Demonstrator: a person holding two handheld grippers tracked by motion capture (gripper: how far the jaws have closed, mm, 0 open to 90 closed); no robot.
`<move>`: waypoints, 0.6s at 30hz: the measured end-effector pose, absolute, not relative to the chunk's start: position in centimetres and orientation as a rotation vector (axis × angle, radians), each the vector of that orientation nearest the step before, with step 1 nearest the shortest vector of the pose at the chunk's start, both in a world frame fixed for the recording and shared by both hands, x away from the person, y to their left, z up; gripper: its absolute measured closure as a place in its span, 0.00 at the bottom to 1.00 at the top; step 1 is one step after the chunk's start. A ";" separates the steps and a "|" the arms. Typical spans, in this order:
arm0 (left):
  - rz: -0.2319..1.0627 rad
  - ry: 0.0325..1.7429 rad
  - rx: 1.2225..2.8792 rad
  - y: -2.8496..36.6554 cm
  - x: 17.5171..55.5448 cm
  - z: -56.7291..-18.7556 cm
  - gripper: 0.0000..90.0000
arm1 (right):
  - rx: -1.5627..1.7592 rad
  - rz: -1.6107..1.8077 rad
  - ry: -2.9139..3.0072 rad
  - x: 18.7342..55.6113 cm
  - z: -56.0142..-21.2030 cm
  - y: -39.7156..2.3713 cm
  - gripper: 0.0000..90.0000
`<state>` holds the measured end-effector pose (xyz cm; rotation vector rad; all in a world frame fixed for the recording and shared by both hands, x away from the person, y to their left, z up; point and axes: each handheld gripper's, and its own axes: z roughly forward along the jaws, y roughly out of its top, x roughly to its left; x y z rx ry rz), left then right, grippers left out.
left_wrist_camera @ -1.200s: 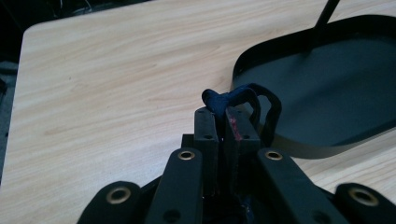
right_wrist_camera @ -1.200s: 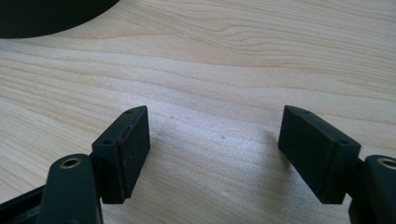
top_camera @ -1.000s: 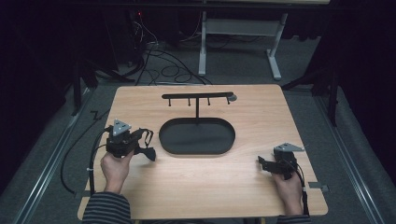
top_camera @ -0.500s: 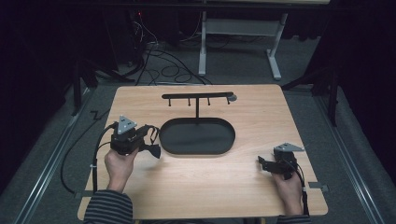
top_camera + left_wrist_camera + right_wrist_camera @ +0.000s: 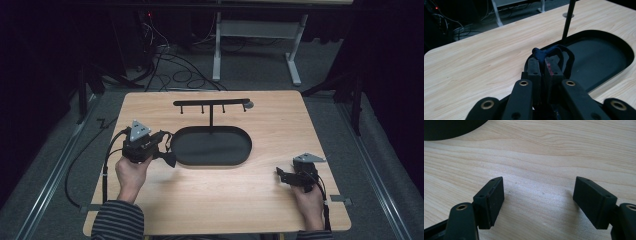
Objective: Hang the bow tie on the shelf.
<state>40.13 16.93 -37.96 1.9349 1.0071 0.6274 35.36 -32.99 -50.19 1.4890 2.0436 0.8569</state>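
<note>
1. Left gripper (image 5: 541,65) is pressed together on a dark blue band (image 5: 554,51), whose loop hangs past the fingertips, just over the near rim of the black oval tray (image 5: 599,50).
2. Grip should be kept firm, so the thin band is not let slip.
3. Loop should be carried up toward a peg on the black hanger stand (image 5: 211,104), behind the tray, and kept clear of its upright post.
4. Right gripper (image 5: 539,195) is held spread and empty over the counter (image 5: 280,200), well apart.

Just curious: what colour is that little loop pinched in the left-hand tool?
Dark navy blue band, clearest in the left gripper view.
</note>
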 end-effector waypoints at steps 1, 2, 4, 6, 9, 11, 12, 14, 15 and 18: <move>0.626 1.004 1.935 16.8 40.2 -37.9 0.94 | 1.489 0.857 2.044 35.4 -50.2 -33.0 0.29; 0.626 1.002 1.937 16.7 40.2 -37.9 0.94 | 1.489 0.857 2.044 35.4 -50.2 -33.0 0.29; 0.622 0.998 1.938 16.5 40.3 -37.8 0.94 | 1.489 0.857 2.044 35.4 -50.2 -33.0 0.29; 0.618 0.993 1.943 16.3 40.4 -37.8 0.94 | 1.489 0.858 2.044 35.4 -50.2 -33.0 0.29; 0.622 0.982 1.943 16.0 40.5 -37.6 0.94 | 1.488 0.859 2.044 35.4 -50.2 -33.0 0.29; 0.625 0.977 1.938 15.8 40.5 -37.4 0.94 | 1.489 0.858 2.044 35.4 -50.2 -33.0 0.29; 0.621 0.975 1.933 15.8 40.5 -37.3 0.94 | 1.489 0.858 2.044 35.4 -50.2 -33.0 0.29; 0.621 0.973 1.930 15.8 40.6 -37.2 0.94 | 1.489 0.858 2.044 35.4 -50.2 -33.0 0.29; 0.619 0.975 1.928 15.8 40.7 -37.2 0.94 | 1.489 0.858 2.044 35.4 -50.2 -33.0 0.29; 0.617 0.972 1.929 15.7 40.8 -37.2 0.94 | 1.489 0.858 2.044 35.4 -50.2 -33.0 0.29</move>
